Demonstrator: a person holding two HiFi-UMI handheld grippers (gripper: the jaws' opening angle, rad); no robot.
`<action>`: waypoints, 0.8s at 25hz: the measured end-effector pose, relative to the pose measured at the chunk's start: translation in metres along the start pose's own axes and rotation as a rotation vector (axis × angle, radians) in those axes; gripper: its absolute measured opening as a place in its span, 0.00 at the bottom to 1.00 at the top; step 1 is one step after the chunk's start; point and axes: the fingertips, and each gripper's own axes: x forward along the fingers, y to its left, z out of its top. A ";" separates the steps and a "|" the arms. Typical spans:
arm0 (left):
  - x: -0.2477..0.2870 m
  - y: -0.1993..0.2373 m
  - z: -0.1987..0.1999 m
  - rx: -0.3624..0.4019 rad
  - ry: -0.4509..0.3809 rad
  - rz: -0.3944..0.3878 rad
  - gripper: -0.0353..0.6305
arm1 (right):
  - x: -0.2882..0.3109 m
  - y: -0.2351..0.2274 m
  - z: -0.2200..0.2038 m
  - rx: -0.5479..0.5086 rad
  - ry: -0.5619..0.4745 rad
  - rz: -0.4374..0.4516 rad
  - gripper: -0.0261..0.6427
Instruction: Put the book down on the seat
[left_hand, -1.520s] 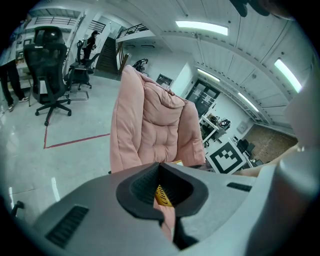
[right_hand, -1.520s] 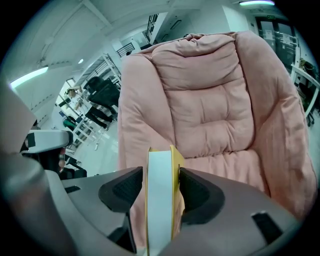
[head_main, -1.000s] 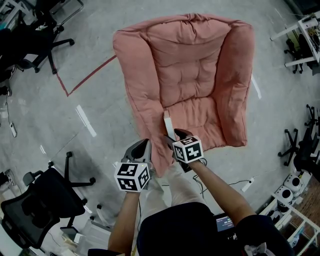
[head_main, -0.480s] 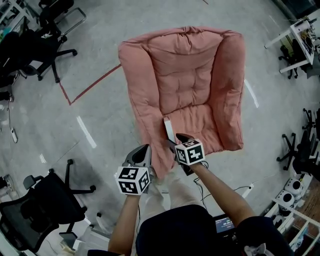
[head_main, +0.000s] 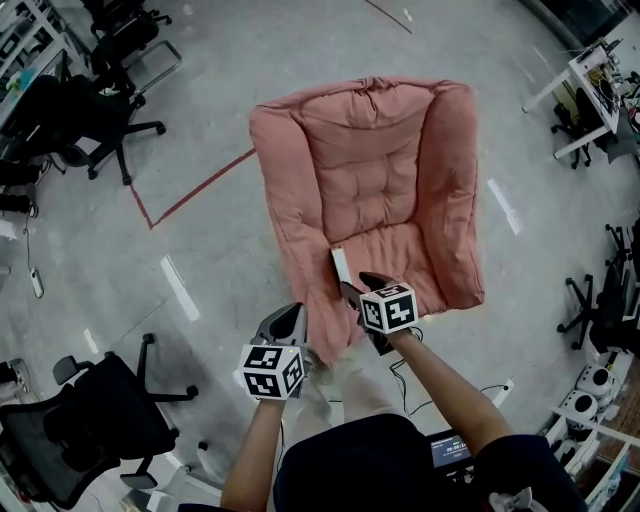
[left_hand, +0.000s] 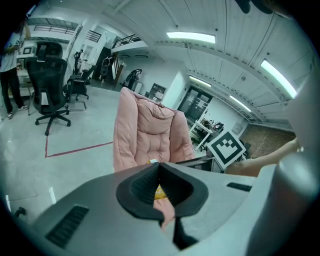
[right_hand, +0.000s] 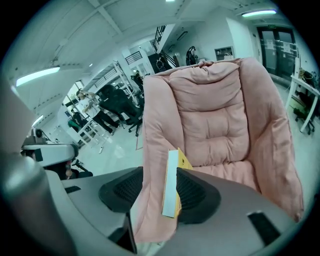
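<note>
Book: thin volume, yellow cover, white page edge. It stands on its edge at the front corner of the seat, close against the inner face of the side roll on the person's left. The soft wall probably props it there. It does not yet lie flat.

Right gripper: jaws parted wider than the book. In the right gripper view the book lies against one pad, and pink fabric shows in the gap to the other. The hold therefore reads as let go rather than pinched. The jaws likely bracket the book to steady it as it settles.

Left gripper: jaws closed tip to tip with nothing in them. It hangs low, off the chair's front edge and beside the person's knee, apparently to keep clear of the placing hand.

Armchair: pink, quilted and thickly padded, with a high back and deep side rolls. The surface looks yielding, so an upright book could tip either way.

Floor: grey, smooth, concrete-like. It carries a red tape line and white tape marks.

Room: open workshop.
- Black office chairs stand well apart from the armchair.
- White benches sit at the far right.
- Strip lights run along the ceiling.
</note>
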 end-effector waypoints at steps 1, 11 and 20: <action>-0.003 -0.003 0.000 0.003 -0.004 -0.004 0.06 | -0.005 0.002 0.001 -0.007 -0.008 -0.001 0.37; -0.034 -0.017 0.006 0.043 -0.054 -0.017 0.06 | -0.043 0.019 0.010 -0.040 -0.121 -0.069 0.20; -0.063 -0.027 0.020 0.098 -0.116 -0.024 0.06 | -0.085 0.045 0.022 -0.054 -0.232 -0.090 0.09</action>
